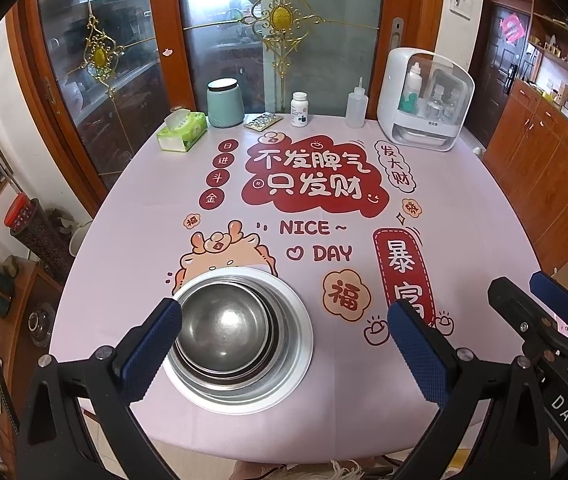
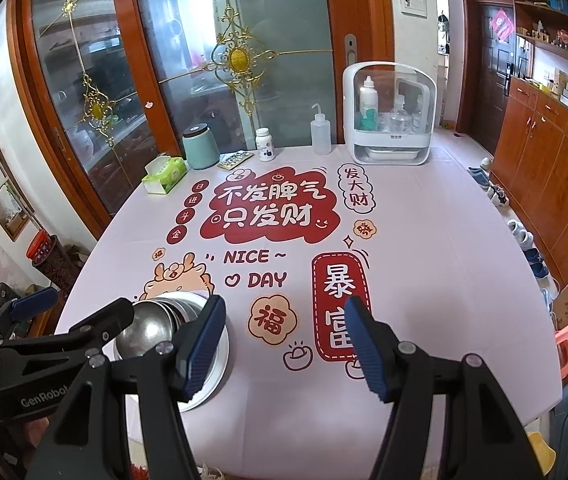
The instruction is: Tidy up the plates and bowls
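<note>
A stack of steel bowls (image 1: 223,326) sits nested on a white plate (image 1: 298,322) near the table's front left. My left gripper (image 1: 284,344) is open and empty, hovering just in front of the stack, its left finger (image 1: 151,344) beside the bowls' left rim. In the right wrist view the bowls (image 2: 151,326) and plate (image 2: 217,364) lie at lower left, partly hidden by both grippers. My right gripper (image 2: 284,348) is open and empty, to the right of the stack over the printed pink tablecloth (image 2: 424,280).
Along the table's far edge stand a green tissue box (image 1: 181,132), a mint canister (image 1: 225,102), a pill blister pack (image 1: 263,121), a white pill bottle (image 1: 300,109), a squeeze bottle (image 1: 356,106) and a white storage case (image 1: 424,100). Glass doors behind; wooden cabinets at right.
</note>
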Tool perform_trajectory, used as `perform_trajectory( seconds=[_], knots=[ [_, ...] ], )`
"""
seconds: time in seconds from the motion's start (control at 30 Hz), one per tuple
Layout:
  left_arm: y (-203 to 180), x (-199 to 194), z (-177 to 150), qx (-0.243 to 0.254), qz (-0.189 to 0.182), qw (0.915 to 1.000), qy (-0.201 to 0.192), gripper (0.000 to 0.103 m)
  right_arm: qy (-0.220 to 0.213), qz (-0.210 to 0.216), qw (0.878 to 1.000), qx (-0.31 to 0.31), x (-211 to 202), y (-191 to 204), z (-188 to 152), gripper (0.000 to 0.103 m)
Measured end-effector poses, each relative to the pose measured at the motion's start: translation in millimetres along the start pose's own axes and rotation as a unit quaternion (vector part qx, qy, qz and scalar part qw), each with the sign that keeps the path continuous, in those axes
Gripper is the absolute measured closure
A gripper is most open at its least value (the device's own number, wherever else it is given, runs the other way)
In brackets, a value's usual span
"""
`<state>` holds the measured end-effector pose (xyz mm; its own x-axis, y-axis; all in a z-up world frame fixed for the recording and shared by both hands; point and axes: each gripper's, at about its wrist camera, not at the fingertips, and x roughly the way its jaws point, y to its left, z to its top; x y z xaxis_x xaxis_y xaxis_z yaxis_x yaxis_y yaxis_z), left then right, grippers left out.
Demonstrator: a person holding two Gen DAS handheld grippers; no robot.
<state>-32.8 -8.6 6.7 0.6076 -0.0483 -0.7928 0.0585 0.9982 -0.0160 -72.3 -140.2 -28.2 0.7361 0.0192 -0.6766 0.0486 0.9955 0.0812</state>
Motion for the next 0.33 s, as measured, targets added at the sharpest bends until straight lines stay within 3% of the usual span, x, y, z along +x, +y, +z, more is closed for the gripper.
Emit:
perform_trajectory(
  seconds=[0.33],
  knots=[
    [-0.9, 2.3, 1.2, 0.002, -0.001, 1.0, 0.001, 0.001, 0.001, 0.0, 1.0, 0.0, 1.0, -0.6, 1.0, 0.041]
  ],
)
